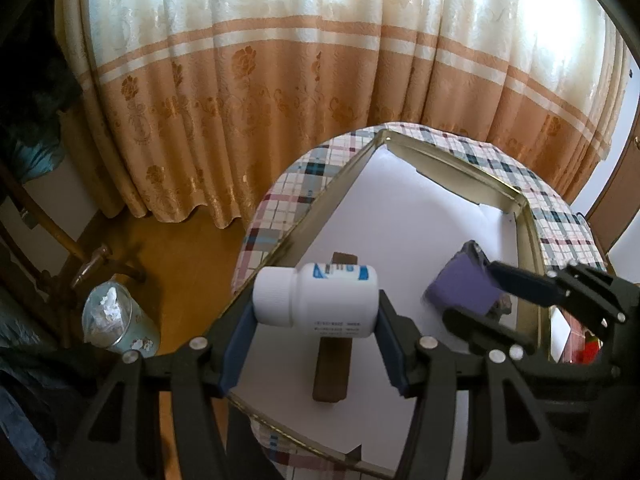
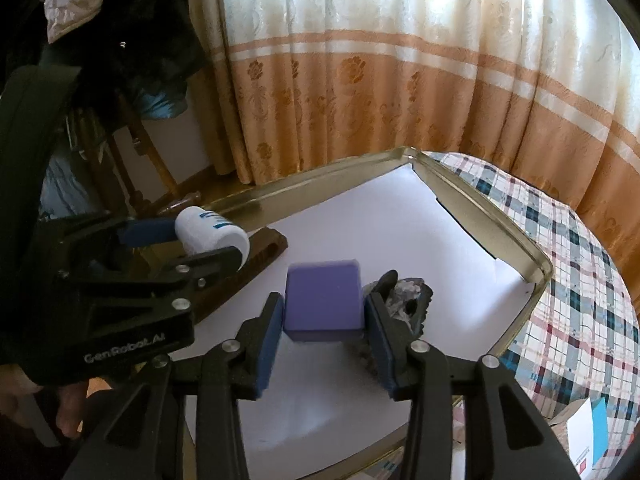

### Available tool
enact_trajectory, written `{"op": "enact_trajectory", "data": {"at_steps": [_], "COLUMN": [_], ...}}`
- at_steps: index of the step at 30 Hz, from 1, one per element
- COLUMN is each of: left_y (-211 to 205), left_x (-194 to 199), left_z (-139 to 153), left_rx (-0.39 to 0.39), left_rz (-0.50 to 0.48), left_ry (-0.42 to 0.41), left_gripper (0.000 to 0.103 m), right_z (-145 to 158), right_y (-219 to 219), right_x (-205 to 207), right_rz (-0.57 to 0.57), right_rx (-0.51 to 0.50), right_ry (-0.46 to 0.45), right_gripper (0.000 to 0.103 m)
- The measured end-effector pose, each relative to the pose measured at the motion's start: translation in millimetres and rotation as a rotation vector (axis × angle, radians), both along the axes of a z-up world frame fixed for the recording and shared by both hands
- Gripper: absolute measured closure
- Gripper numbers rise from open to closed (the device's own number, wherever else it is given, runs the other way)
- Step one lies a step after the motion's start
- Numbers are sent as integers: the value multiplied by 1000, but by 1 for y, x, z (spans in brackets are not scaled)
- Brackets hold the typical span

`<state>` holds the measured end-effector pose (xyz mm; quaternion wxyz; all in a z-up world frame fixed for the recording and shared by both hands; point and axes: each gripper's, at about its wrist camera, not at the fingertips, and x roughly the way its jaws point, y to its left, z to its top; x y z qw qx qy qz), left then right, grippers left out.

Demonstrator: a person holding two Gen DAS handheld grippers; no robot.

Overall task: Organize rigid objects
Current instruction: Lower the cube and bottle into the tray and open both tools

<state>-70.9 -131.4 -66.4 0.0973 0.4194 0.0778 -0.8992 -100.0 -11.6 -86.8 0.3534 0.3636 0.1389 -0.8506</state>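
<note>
Across a plaid-covered table, a gold-rimmed tray lined with white paper. Lying on the liner, a dark wooden block, long and flat.

Above that block, a white bottle held on its side, cap to the left, clamped end to end by the left gripper; jaws closed on cap and base. Probably light, hard plastic, smooth and apt to roll or slip; safer taken across the label than by the ends.

Toward the tray's right side, a purple cube pinched squarely on two opposite faces by the right gripper; jaws closed on it. Flat faces, stiff, likely light, so an easy hold. Whether lifted or touching the liner cannot be told.

Smallest, a dark grey rock just behind the cube's right side.

Only from the left wrist: a bin on the floor and the block's full length. Only from the right wrist: the rock's shape and a hand under the left tool.
</note>
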Motion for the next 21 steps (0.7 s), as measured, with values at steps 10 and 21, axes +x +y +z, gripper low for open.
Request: {"op": "enact_trajectory", "data": {"at_steps": [10,21], "left_y": [7,15], "left_x": [2,9], "left_z": [-3,9], "left_rx": [2,-19], "left_rz": [11,27], "left_ry": [-11,15], "left_gripper": [16,1], "right_z": [1,14], "right_y": [26,51], "right_x": [7,20], "right_rz": [-65,-111], "right_rx": [-52,-91], "right_ry": [-23,-16], "right_gripper": [28,26]}}
